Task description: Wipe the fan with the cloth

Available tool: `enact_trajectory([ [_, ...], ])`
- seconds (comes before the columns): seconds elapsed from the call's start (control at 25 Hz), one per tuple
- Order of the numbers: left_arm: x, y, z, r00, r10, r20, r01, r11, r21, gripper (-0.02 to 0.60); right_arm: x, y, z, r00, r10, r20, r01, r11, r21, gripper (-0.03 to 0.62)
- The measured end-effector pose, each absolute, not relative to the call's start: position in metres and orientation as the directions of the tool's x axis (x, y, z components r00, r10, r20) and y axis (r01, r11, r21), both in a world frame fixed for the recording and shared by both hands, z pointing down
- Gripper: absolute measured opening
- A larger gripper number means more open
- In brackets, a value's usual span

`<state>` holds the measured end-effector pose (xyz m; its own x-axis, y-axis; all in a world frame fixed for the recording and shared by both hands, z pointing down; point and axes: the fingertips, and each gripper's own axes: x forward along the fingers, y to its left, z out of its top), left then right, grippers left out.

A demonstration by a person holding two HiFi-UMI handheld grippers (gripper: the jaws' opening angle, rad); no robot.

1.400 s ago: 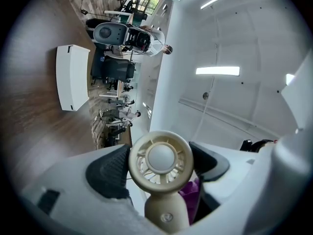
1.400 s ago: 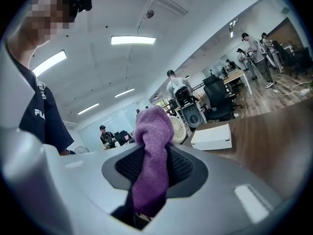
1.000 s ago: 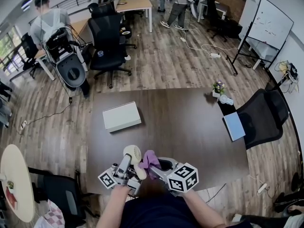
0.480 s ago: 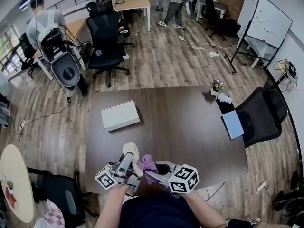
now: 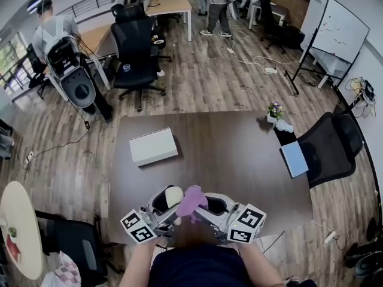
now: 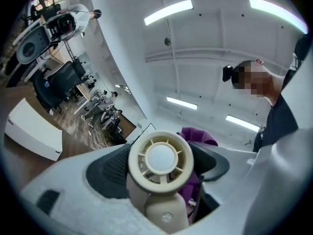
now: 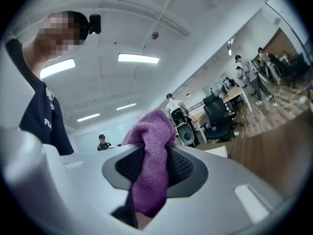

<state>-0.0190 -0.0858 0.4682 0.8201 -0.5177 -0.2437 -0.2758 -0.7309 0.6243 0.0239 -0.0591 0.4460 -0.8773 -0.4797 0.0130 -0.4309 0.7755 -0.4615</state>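
Two grippers, one fan, one cloth. Left gripper (image 5: 163, 203) fingers clamp the cream fan (image 5: 170, 196) by its round head, grille facing that gripper's camera. Right gripper (image 5: 210, 207) fingers pinch the purple cloth (image 5: 192, 201) with a narrow gap, cloth bunched above the pads. Both sit side by side over the worktop's (image 5: 239, 160) near edge, close to the person's body, tips angled toward each other. Cloth is just beside the fan head, seemingly touching. One white box (image 5: 154, 146) lies further back.
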Motion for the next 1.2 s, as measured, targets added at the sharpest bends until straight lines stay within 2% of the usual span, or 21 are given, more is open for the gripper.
enact_trajectory([
  [0.24,-0.001,-0.065,0.476,0.905,-0.410,-0.111,-0.313,-0.820,0.480,0.373,0.029,-0.060,0.421,-0.867,-0.498,0.004,-0.484,0.840,-0.247,0.132],
  [0.44,0.004,-0.061,0.475,0.928,-0.362,-0.082,-0.281,-0.829,0.484,0.374,0.021,-0.063,0.415,-0.870,-0.492,0.008,-0.488,0.860,-0.148,0.132],
  [0.6,-0.001,-0.060,0.471,0.932,-0.350,-0.100,-0.258,-0.830,0.494,0.374,0.021,-0.075,0.419,-0.862,-0.507,0.011,-0.501,0.849,-0.168,0.132],
  [0.84,0.015,-0.039,0.473,0.961,-0.270,-0.056,-0.222,-0.879,0.421,0.374,0.051,-0.106,0.429,-0.782,-0.623,-0.014,-0.580,0.736,-0.350,0.132],
  [1.04,0.028,-0.033,0.476,0.973,-0.228,-0.031,-0.195,-0.891,0.410,0.374,0.036,-0.096,0.417,-0.828,-0.561,-0.019,-0.525,0.786,-0.328,0.132],
  [1.2,0.026,-0.042,0.483,0.966,-0.257,-0.007,-0.232,-0.882,0.409,0.374,0.020,-0.075,0.414,-0.869,-0.495,-0.016,-0.471,0.835,-0.284,0.132],
])
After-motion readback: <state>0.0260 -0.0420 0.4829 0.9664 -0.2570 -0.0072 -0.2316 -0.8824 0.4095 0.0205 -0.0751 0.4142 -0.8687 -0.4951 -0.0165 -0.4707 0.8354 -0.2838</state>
